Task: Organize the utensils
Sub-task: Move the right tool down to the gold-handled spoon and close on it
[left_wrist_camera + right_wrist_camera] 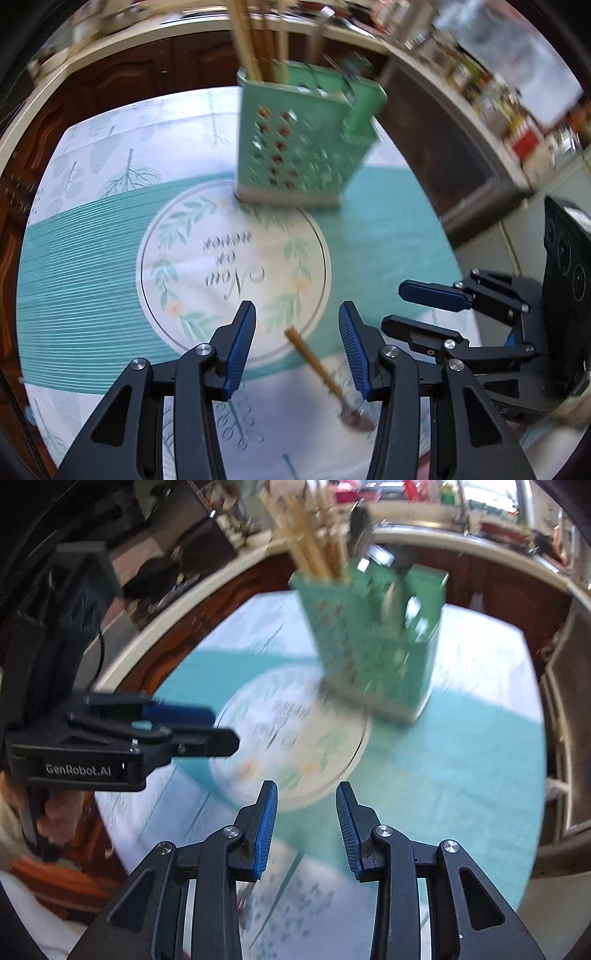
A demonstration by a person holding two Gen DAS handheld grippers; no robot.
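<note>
Two handheld grippers hang over a table spread with a white and teal cloth [92,258], both pointing steeply downward. Nearest in the left wrist view, the left gripper [297,314] has its blue-padded jaws partly apart with nothing clamped between them. Below the gap between those jaws a spoon [325,376] with a long wooden handle and a dark metal bowl lies flat on the cloth, its handle pointing toward the printed circle [177,266] in the middle of the cloth and its bowl end close to the gripper's right-hand finger; the pads are not touching it. Just to the right of the spoon, the right gripper [391,306] comes in from the side, its jaws also partly apart and empty. In the right wrist view the same gripper [306,794] shows a clear gap between its blue pads with only cloth beneath, and the left gripper [225,727] sits off to the left, a hand [55,819] visible behind it. Beyond the spoon, past the printed circle, stands an upright green utensil holder [295,147] with a perforated front, holding several tall wooden sticks [247,48] and some metal cutlery [360,524]. Behind the holder the dark wooden table edge [122,62] and a blurred cluttered counter [498,92] curve away.
</note>
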